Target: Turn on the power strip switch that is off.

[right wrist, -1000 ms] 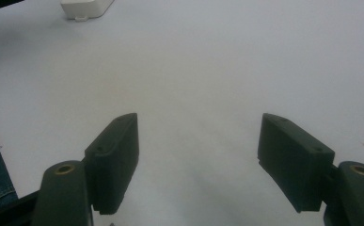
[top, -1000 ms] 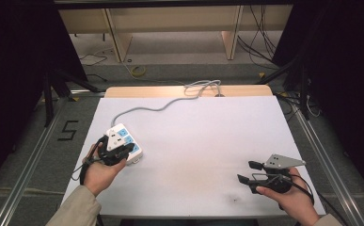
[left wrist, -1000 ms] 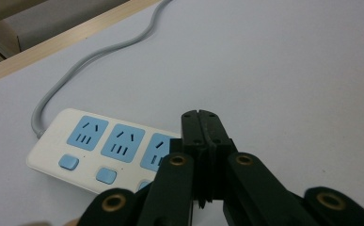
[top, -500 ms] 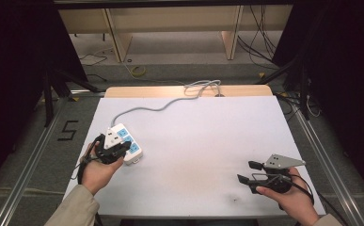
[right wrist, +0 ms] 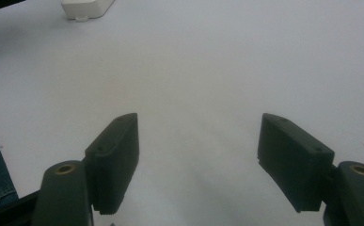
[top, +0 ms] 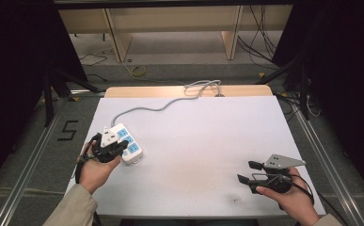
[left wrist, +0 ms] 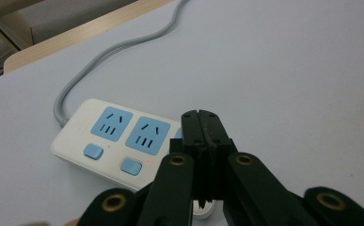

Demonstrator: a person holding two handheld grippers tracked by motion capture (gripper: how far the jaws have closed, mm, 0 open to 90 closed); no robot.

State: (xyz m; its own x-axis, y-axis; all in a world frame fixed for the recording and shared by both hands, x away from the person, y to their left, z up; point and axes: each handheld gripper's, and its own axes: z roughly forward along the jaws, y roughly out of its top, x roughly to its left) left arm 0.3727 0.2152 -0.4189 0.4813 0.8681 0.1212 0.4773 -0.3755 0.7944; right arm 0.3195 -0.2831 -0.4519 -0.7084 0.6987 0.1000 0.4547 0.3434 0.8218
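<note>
A white power strip [top: 124, 141] with blue sockets and blue switches lies at the table's left, and its grey cable [top: 161, 107] runs off the far edge. My left gripper [top: 119, 147] is shut, its tips over the strip's near end. In the left gripper view the closed jaws [left wrist: 203, 125] cover the third socket of the power strip [left wrist: 109, 134], with nothing held between them. My right gripper [top: 245, 171] rests open at the front right, far from the strip. In its own view the right gripper [right wrist: 198, 160] has bare table between the jaws and the strip's end [right wrist: 86, 7] at the top.
The white table top [top: 203, 136] has a wooden strip [top: 170, 91] along its far edge. Behind it stand shelf legs, with loose cables on the floor. A "5" mark [top: 68, 130] is on the floor to the left. Metal rails run along both sides.
The left hand has shifted very slightly to the left at the power strip. The right gripper has stayed where it was, still open.
</note>
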